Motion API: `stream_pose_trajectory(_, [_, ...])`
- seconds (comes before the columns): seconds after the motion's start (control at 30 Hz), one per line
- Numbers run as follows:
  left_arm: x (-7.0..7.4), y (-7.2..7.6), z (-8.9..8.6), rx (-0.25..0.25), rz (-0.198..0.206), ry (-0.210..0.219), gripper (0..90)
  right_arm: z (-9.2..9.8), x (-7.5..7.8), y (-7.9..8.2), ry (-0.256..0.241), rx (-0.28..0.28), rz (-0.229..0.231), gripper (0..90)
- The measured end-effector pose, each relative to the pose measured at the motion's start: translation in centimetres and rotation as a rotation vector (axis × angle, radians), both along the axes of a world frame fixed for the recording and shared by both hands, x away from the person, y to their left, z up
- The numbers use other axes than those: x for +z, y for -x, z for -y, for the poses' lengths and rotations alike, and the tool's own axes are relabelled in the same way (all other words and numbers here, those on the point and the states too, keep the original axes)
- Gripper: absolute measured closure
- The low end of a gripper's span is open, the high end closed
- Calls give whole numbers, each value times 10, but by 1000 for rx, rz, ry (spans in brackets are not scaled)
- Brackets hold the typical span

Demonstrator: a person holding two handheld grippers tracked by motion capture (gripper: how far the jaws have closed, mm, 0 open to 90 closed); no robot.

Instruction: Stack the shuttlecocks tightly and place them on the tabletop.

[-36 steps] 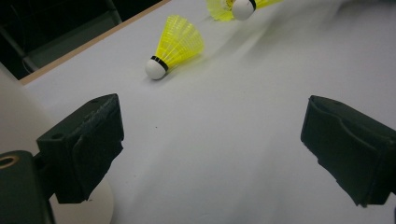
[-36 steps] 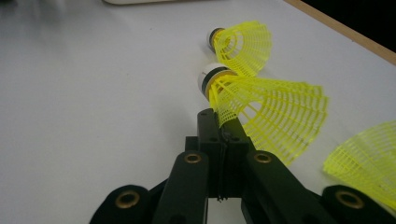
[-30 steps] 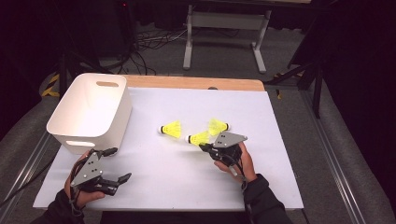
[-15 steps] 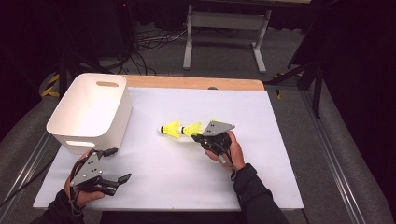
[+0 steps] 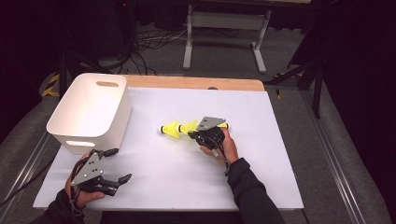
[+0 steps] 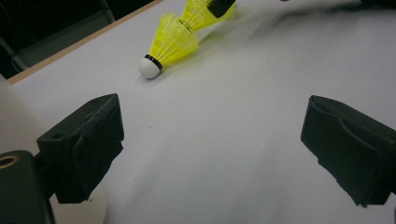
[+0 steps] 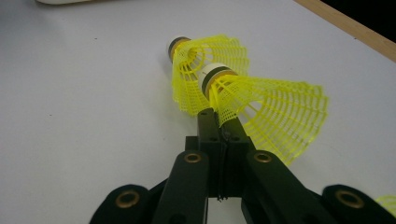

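Note:
A yellow shuttlecock with a white cork lies on the white table cover, cork to the left. My right gripper is shut on the skirt of a second yellow shuttlecock. That one's cork sits at the open skirt of the lying shuttlecock. A third bit of yellow shuttlecock peeks out behind the right gripper. My left gripper rests at the near left, open, nothing between its jaws. The left gripper view has both shuttlecocks farther off.
A white plastic bin with handle slots stands at the table's left, just beyond the left gripper. A wooden edge runs along the table's far side. Beyond it are a metal stand and cables on the floor.
My right gripper has moved left with its shuttlecock, bringing the cork up to the skirt of the lying one. The left gripper has stayed put.

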State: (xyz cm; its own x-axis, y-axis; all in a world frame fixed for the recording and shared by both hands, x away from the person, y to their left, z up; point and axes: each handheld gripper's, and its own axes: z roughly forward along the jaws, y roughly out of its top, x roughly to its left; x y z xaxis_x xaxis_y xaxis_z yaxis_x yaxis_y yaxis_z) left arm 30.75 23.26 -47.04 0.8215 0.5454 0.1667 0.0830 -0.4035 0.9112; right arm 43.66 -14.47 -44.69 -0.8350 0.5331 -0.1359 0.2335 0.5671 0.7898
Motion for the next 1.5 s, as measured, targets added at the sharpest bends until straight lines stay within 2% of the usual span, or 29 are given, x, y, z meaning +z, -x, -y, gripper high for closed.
stream_pose_trajectory(0.27, [0,0,0,-4,0,-5,67,-9,-1,-2,-22,11,-6,899])
stream_pose_trajectory(0.47, [1,0,-1,-2,5,-5,67,-17,-2,-3,-2,18,-6,897])
stream_pose_trajectory(0.73, [1,1,-2,-4,6,-2,66,-23,-7,-7,-20,25,-30,897])
stream_pose_trajectory(1.1, [1,1,-1,-9,6,-5,66,-34,-10,-7,-8,42,-38,893])
stream_pose_trajectory(1.5, [1,1,0,-11,4,-7,67,-34,-15,-8,-18,41,-66,873])
